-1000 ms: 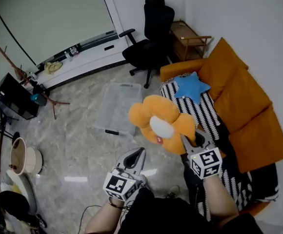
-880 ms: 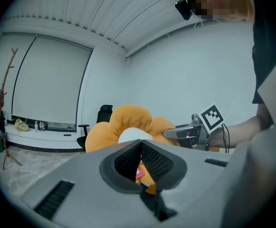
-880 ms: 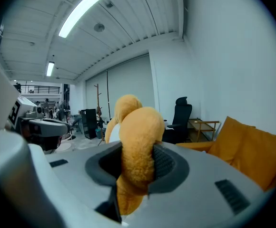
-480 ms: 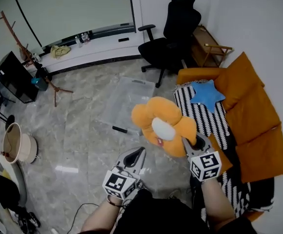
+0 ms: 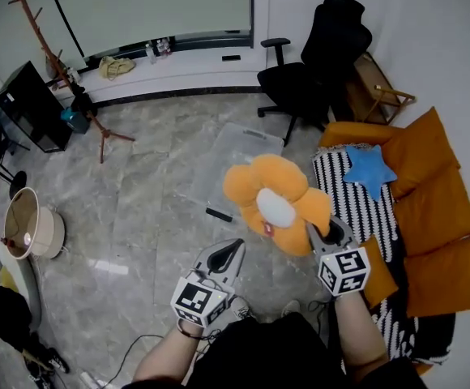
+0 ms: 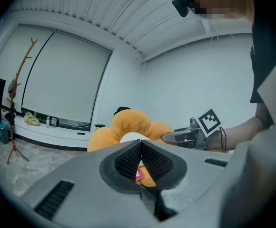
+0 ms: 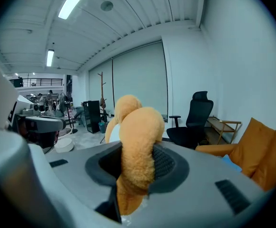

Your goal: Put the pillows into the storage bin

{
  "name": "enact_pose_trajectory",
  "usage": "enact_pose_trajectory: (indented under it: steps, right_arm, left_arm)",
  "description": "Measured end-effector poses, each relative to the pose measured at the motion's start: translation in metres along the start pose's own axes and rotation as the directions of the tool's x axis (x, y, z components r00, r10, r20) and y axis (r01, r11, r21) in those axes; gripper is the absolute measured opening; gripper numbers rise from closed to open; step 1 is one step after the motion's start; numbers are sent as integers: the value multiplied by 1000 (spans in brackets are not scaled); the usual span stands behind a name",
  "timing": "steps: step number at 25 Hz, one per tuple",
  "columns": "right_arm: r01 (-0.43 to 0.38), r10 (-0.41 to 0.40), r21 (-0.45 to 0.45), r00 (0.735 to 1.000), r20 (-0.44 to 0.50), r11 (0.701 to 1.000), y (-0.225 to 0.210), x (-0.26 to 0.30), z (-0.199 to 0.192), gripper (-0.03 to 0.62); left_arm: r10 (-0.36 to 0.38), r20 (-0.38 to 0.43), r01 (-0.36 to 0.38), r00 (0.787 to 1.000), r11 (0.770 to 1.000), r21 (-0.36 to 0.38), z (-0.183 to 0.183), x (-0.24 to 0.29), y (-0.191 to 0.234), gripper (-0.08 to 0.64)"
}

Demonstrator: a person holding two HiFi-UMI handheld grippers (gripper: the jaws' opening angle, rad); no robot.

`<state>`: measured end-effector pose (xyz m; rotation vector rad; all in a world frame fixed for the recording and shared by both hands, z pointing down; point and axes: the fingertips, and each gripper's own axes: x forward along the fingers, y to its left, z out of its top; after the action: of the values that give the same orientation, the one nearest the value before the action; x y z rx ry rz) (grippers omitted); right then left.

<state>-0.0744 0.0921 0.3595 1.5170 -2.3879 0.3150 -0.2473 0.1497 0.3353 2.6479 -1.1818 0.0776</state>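
**Flower pillow held up at the sofa's edge, storage bin on the floor beyond it**

Grey marbled floor fills most of the head view. A long window with a low white ledge runs along the far wall. A wooden coat stand and a black cabinet stand at the left. A black office chair and a small wooden table stand near the far corner. An orange sofa runs down the right side with a black-and-white striped throw over its seat. A blue star pillow lies on that throw.

Both forearms reach forward from the bottom of the head view, each hand bearing a gripper with its marker cube. The left gripper points out over the floor. Its jaws are pressed together with nothing between them, and the pillow is only behind them in the left gripper view. The right gripper sits beside the sofa's front edge. Its jaws are clamped on one petal of the orange flower pillow, and the plush bulges up between the ribbed pads in the right gripper view. The pillow hangs in the air in front of both grippers, its white centre facing upward and a small pink tag at its lower edge.

The clear storage bin lies on the floor just beyond the pillow, and the floor pattern shows through it. A short black object lies on the floor near its closer edge. A round beige tub stands far left; its contents cannot be made out.
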Motion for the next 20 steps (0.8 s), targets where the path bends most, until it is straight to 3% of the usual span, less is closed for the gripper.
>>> enact_pose_trajectory:
  steps: [4, 8, 11, 20]
  right_arm:
    - [-48, 47, -23, 999, -15, 999, 12, 39, 8, 129]
    - [-103, 102, -23, 994, -39, 994, 17, 84, 10, 129]
    - [-151, 150, -17, 987, -60, 988, 12, 126, 9, 129]
    - [-327, 317, -68, 941, -120, 943, -8, 251, 4, 130]
  left_arm:
    - [54, 1, -54, 999, 998, -26, -5, -4, 31, 6]
    - [118, -80, -122, 990, 992, -41, -12, -2, 60, 6]
    - [180, -50, -182, 982, 981, -62, -9, 11, 85, 6]
    - [329, -58, -332, 943, 940, -73, -5, 81, 145, 6]
